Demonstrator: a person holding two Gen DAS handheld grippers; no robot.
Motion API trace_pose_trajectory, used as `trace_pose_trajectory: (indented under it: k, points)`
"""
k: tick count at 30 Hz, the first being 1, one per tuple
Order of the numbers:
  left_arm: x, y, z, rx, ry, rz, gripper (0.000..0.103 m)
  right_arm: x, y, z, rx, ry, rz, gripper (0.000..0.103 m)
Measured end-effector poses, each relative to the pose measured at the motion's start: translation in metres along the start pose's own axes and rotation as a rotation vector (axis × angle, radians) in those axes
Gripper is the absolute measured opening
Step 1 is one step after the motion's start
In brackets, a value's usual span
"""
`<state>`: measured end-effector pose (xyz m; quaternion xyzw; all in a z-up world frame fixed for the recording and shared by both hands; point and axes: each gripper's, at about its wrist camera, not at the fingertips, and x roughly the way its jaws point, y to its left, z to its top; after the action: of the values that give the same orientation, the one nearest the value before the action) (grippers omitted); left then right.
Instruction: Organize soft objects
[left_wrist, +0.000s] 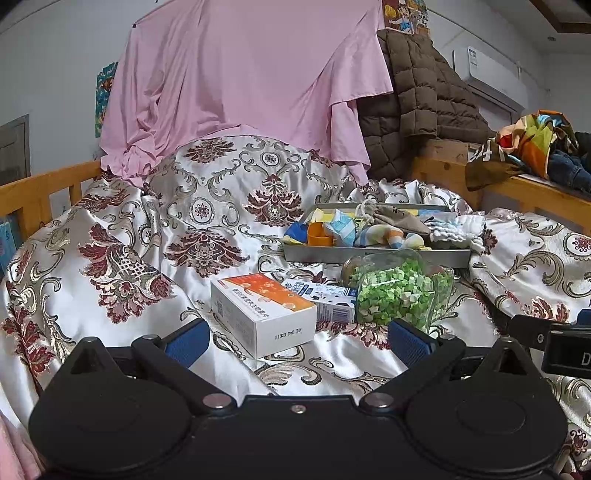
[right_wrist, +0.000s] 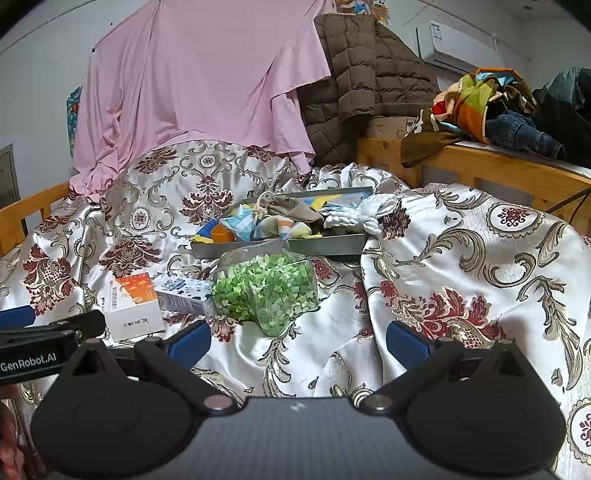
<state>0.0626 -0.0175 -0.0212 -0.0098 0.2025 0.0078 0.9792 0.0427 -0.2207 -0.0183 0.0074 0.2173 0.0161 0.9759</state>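
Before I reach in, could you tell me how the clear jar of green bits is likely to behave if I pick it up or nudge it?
The clear jar lies on its side on the slippery-looking satin bedspread, so a nudge could probably roll or slide it. Its glossy wall looks hard, perhaps glass, so it may slip between the fingers. It is packed with green pieces, so likely weightier than the soft items in the tray.

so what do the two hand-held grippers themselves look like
Both look like the same build: the left hand-held gripper and the right hand-held gripper each have a matte black body with two rounded lobes, silver pivot bolts, black linkage arms and blue textured finger pads. White "GenRobot.AI" lettering shows on the left unit's side in the right wrist view. No cables or sleeves are visible.
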Motion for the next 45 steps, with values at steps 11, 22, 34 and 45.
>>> trace_pose_trajectory:
  k: [11,22,34,45]
  points:
    - [0.0004,-0.001,-0.0011,0.003,0.003,0.002,0.102,0.0,0.0,-0.0006,0.002,0.002,-0.002,0.103]
    - [0.0005,-0.0006,-0.0023,0.007,0.001,0.004,0.102,0.0004,-0.0002,-0.0013,0.003,0.003,-0.002,0.103]
    - [0.0003,-0.0015,-0.0024,0.009,0.001,0.006,0.102,0.0018,-0.0002,-0.0058,0.004,0.011,-0.006,0.103]
    - [0.0001,-0.0021,-0.0024,0.012,0.001,0.007,0.102,0.0018,0.0002,-0.0061,0.004,0.014,-0.005,0.103]
